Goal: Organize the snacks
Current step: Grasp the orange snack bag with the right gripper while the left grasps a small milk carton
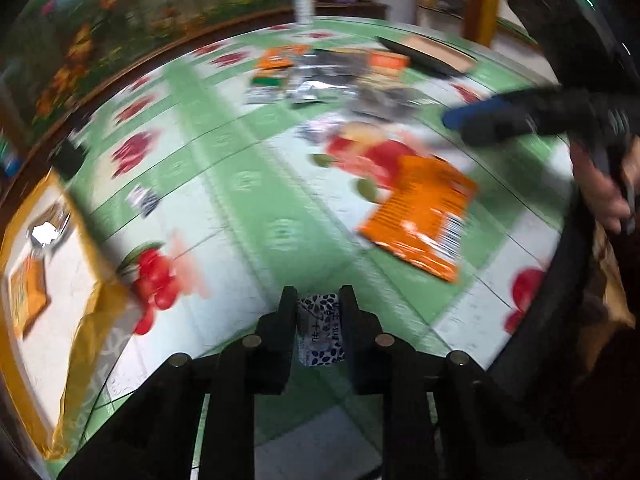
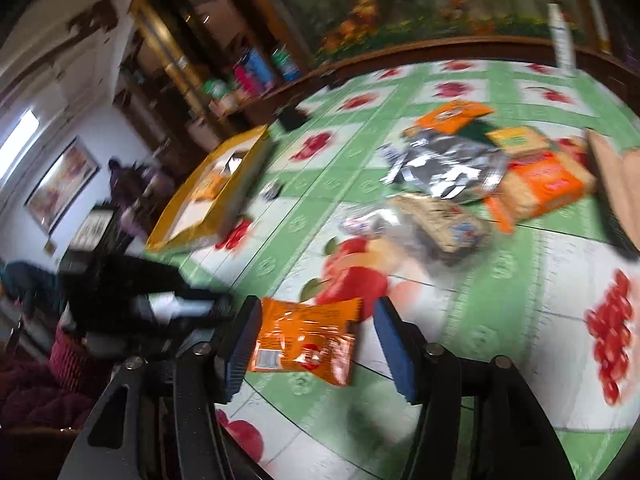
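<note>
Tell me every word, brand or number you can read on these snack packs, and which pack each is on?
None reads clearly; both views are motion-blurred.
Small white packet with a leaf pattern, clamped in the left tongs: printed characters, too blurred to quote.
Orange snack bag between the open right tongs: barcode and text, unreadable.
Snack pile farther back: labels too blurred.
Yellow box: no legible text.
</note>
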Motion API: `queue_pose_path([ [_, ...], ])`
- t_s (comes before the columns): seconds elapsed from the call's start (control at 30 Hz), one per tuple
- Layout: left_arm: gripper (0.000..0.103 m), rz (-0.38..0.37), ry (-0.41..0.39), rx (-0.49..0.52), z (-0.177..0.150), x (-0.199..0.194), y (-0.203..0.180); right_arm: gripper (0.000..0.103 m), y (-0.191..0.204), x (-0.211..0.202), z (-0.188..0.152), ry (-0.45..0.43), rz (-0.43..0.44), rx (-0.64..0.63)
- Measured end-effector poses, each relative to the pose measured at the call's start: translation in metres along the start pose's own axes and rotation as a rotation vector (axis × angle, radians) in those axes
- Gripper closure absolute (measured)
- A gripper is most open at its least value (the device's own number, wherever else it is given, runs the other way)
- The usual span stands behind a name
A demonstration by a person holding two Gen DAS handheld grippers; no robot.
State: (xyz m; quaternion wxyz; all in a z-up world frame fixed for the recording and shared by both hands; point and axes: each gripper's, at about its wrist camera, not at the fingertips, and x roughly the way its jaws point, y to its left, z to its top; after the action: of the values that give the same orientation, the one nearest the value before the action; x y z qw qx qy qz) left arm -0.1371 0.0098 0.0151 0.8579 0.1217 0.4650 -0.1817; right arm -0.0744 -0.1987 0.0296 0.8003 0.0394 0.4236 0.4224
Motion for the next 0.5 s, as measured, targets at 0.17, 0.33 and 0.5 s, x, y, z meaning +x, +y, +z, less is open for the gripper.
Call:
queue_pose_path([
  [0.17, 0.083, 0.012, -0.023, -0.065, -0.006, -0.004, 0.014, 0.038, 0.008, 0.042, 0.015, 0.092, 0.05, -0.025],
  [0.33, 0.057, -0.032, -0.056, -0.112, -0.017, -0.024, 0.028, 0.035, 0.005, 0.064, 0.019, 0.166, 0.038, -0.021],
  [0.5, 0.037, -0.046, -0.082, -0.079, -0.019, -0.033, 0.024, 0.024, 0.009, 0.05, 0.004, 0.233, 0.043, -0.096],
])
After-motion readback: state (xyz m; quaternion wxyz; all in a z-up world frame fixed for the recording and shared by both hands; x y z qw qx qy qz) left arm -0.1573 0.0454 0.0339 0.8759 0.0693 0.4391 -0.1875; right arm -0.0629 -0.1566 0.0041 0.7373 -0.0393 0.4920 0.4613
